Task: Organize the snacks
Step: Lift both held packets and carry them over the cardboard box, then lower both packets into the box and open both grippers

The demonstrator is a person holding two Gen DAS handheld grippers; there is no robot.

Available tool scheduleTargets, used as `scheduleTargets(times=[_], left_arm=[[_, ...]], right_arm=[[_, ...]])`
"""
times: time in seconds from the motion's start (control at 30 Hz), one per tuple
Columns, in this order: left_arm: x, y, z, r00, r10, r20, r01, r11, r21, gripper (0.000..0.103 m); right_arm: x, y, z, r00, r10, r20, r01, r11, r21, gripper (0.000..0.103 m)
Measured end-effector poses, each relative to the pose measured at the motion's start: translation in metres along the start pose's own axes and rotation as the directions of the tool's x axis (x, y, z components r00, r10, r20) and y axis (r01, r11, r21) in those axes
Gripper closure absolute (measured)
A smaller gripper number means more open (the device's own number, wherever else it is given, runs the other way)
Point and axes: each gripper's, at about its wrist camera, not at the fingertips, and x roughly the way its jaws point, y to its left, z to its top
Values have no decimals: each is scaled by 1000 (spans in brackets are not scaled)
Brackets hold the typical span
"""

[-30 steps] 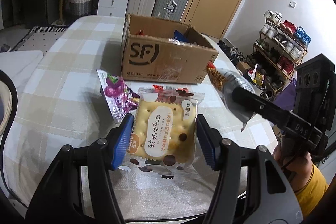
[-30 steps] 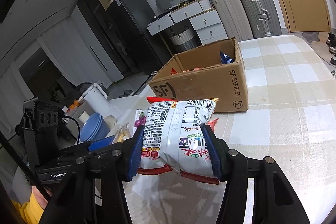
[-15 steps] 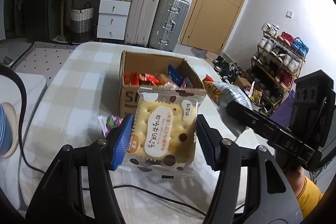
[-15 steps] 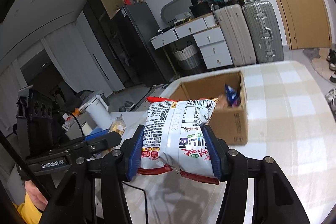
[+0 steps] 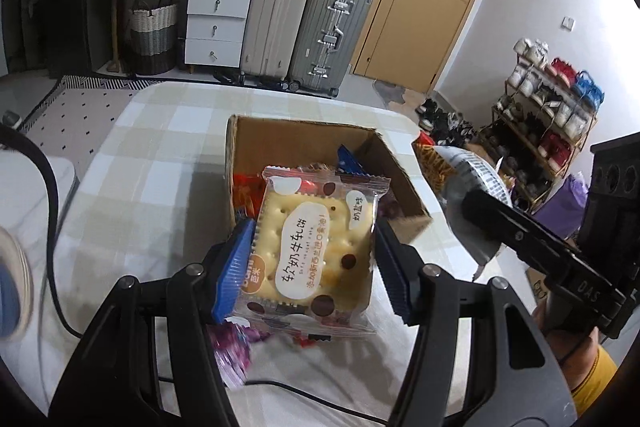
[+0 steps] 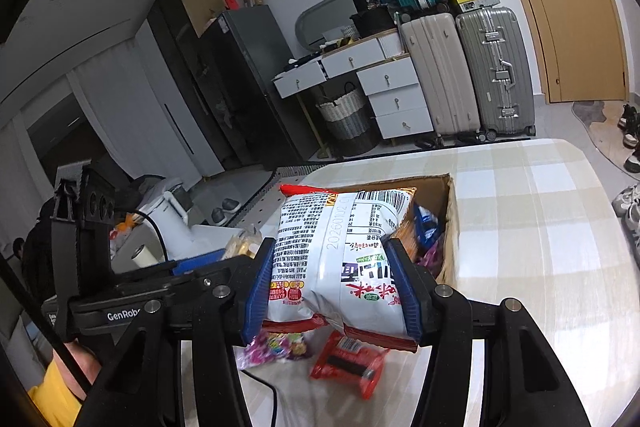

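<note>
Left wrist view: the left gripper [image 5: 310,259] has its blue pads pressed on both side edges of a cracker packet [image 5: 314,251], held flat and clear of the table.
Cracker packet position: in the air in front of the open cardboard box [image 5: 240,163], its far edge overlapping the box's near wall.
Box contents: red, blue and purple wrappers show inside.
Right wrist view: the right gripper [image 6: 334,291] is clamped on a white chip bag [image 6: 340,259], its printed back facing the camera.
Chip bag position: lifted above the checked tablecloth [image 6: 540,247], just beside the box's near corner.
On the cloth: a red snack packet [image 6: 348,363] and a purple candy bag [image 6: 276,345] lie below the chip bag.
Person: a hand and a yellow sleeve [image 6: 56,395] show at the lower left.
</note>
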Motion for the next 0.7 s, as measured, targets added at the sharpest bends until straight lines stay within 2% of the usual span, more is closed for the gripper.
scheduleTargets(times=[0.4,0.7], left_arm=[[96,11,81,993,39,-115,-33,998,53,46],[152,19,96,982,27,-187,-21,999,35,46]], right_arm=[[65,-25,33,995,-69,-74,67,997,-26,48],[99,-37,32,986,-120,-117,112,991,-68,48]])
